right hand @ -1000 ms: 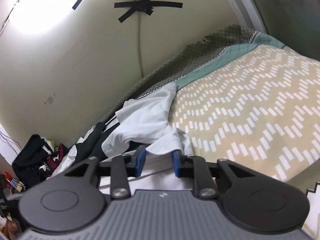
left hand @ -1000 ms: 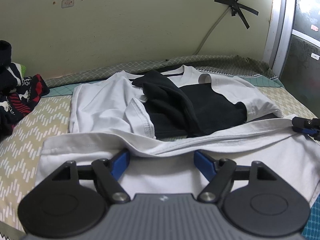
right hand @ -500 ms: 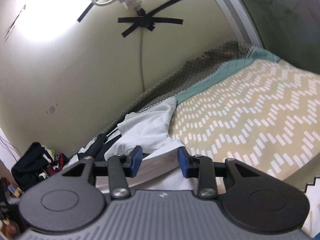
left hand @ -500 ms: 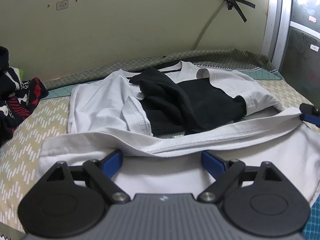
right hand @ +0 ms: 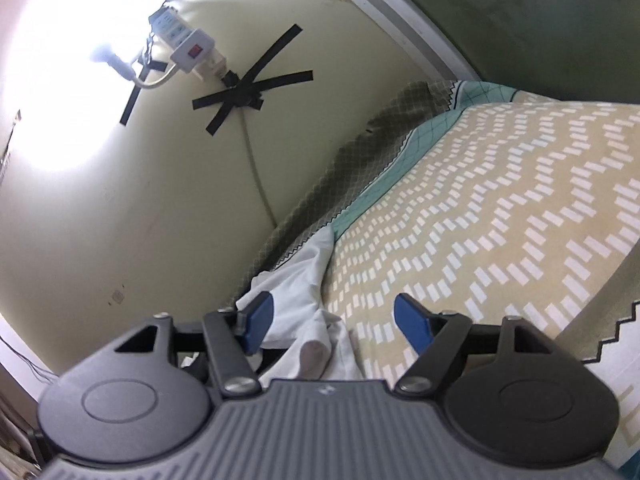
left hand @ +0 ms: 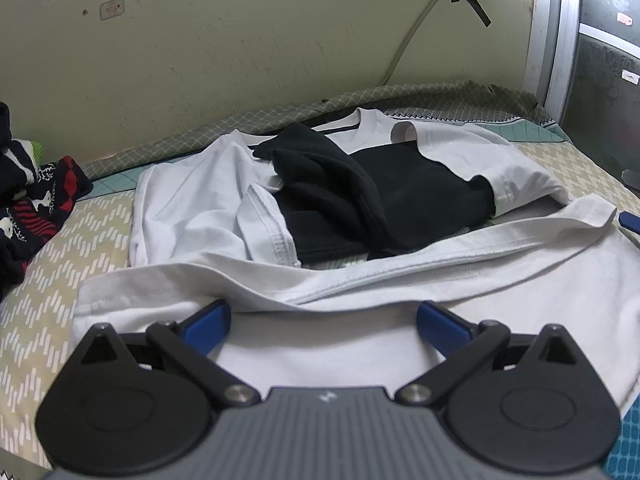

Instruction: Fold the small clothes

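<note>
Grippers: left opening, right opening | white shirt released (lies flat)

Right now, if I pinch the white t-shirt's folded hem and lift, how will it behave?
Probably floppy: the white t-shirt drapes in soft wrinkles on the bed. Likely light, being thin cloth. Its folded hem may unfold, since the left gripper and right gripper, jaws opening, grip nothing.

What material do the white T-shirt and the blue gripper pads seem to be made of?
White T-shirt: probably soft cotton knit, matte; it wrinkles loosely and shows a stitched hem. Blue pads: probably rubber or plastic, smooth with a slight sheen; the look leaves this open.
</note>
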`<state>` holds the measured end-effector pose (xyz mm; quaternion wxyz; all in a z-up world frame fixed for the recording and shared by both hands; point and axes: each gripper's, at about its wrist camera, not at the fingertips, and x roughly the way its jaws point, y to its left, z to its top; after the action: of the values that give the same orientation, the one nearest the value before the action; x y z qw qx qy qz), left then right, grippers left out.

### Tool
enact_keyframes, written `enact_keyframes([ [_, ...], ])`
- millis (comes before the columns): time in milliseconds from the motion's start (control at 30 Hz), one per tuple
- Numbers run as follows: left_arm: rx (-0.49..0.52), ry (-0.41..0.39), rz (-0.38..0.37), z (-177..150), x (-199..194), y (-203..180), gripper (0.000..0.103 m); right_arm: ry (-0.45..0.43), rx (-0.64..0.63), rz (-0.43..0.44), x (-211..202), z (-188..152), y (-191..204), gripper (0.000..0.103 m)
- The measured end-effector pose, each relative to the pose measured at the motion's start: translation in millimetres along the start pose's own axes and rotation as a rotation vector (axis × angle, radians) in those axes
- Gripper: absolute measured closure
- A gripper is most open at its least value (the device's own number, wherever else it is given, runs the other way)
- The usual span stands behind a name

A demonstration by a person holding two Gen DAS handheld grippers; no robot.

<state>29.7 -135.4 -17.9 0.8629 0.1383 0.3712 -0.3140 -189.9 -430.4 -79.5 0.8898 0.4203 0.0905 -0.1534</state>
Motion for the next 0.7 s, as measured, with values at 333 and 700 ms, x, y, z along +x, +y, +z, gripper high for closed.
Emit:
enact_keyframes([
  [333, 0.01, 0.0, -0.001, -0.2, 0.6, -0.6, 0.0, 0.016, -0.041, 0.002, 6.0, -2.5, 6.9, 0.02],
  [700, 0.011, -0.002, -0.003, -1.2, -0.4, -1.3, 0.0, 0.033, -0.084, -0.01, 11.7, -4.0, 11.7, 0.014],
])
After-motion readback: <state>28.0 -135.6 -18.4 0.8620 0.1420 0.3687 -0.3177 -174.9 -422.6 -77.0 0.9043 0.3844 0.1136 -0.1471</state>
